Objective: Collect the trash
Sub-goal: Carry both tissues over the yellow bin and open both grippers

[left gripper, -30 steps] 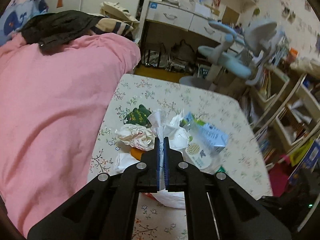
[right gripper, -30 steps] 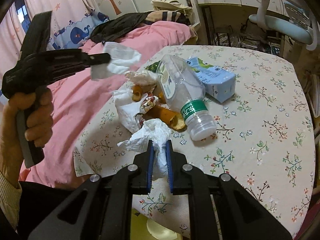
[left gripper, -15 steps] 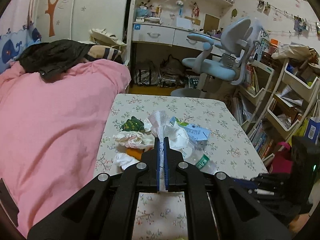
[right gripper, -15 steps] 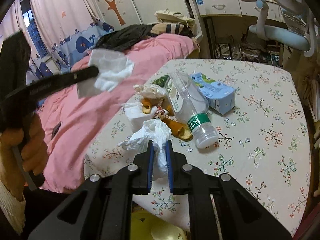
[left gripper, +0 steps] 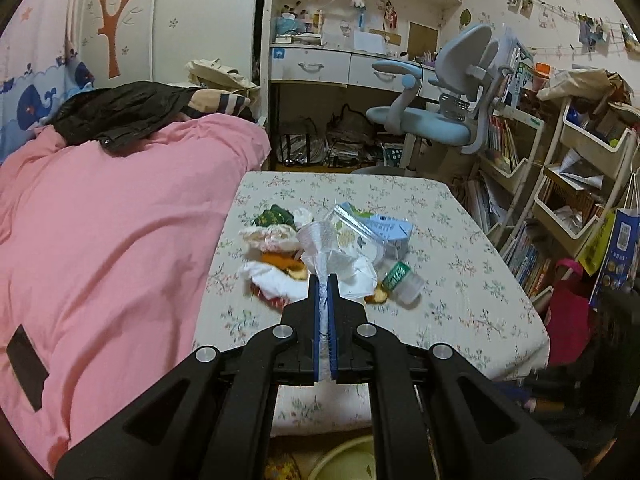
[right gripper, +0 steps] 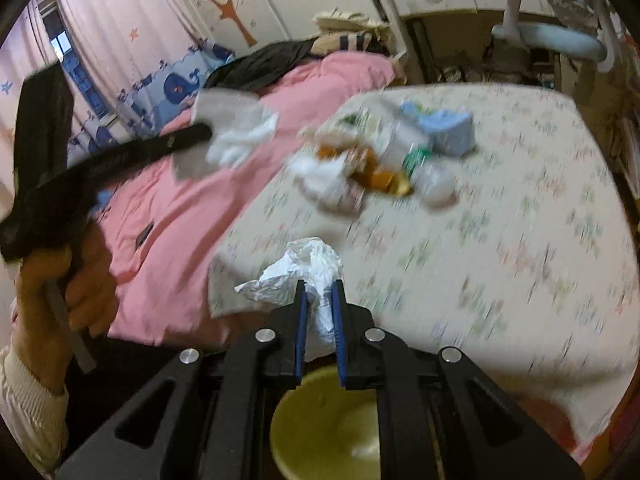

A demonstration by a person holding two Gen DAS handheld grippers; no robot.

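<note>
Each gripper is clamped on tissue, the left gripper (left gripper: pixel 324 278) pinching a thin tissue (left gripper: pixel 320 244) above the desk (left gripper: pixel 460 288), the right gripper (right gripper: pixel 319 292) squeezing a crumpled wad (right gripper: pixel 304 272) over the yellow bin (right gripper: pixel 320 424) (either could slip and miss).

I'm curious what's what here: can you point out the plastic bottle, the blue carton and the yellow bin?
bottle (left gripper: pixel 400 276): left wrist view, green label near the cap.
carton (left gripper: pixel 390 232): left wrist view, blue side face.
bin (right gripper: pixel 320 420): right wrist view, inner wall below the gripper.
</note>
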